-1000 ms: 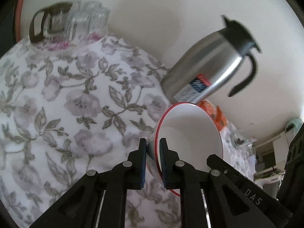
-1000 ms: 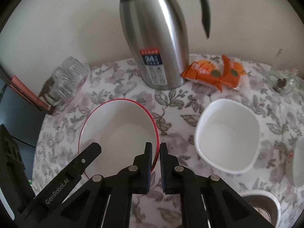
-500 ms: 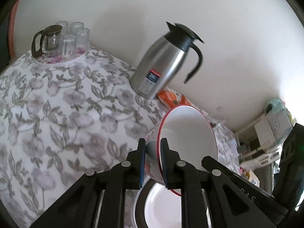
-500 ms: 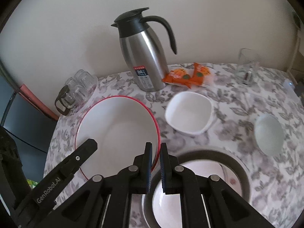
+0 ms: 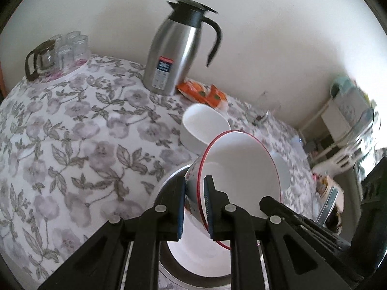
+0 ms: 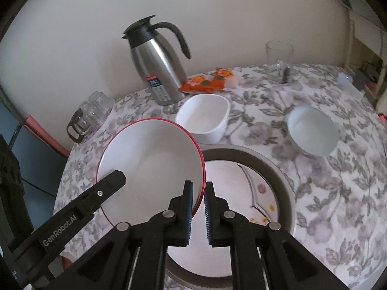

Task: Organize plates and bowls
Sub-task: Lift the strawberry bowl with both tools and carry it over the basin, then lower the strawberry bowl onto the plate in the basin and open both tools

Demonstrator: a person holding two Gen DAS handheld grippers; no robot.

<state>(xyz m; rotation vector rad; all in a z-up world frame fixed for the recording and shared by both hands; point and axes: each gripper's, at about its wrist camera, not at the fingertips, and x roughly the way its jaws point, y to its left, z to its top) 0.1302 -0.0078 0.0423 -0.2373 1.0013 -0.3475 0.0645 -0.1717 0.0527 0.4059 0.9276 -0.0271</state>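
We had the red-rimmed bowl [image 6: 154,166] up off the table [image 6: 338,193], and both grippers were on it; our left gripper [image 5: 194,207] had its jaws nearly together, clamped on the bowl's rim, one pad outside on the patterned wall and one inside; our right gripper [image 6: 198,209] was pinched just as tight on the opposite rim, with the red edge running down between its blue pads [image 6: 189,207]; the bowl hung tilted, its white inside facing the right wrist camera, held over the grey-rimmed plate [image 6: 278,169] at the near edge of the table; that plate showed a pale, faintly patterned centre with a few yellow specks; whether the bowl touched it we could not tell; behind the plate, toward the middle of the table, sat the square white bowl [image 6: 205,120], and to the right of it, well apart, the small round white bowl [image 6: 313,130]; along the far edge by the wall stood the steel jug [image 6: 157,62] with its black lid and handle, upright, and the orange packets [image 6: 208,82] lay just beside its base; the clear glass mug [image 6: 279,60] stood further right on that far edge; at the far left corner clustered the glass cups [image 6: 96,107] and a small glass pot [image 5: 40,60]; the flowered tablecloth [image 5: 72,145] covered all of it.
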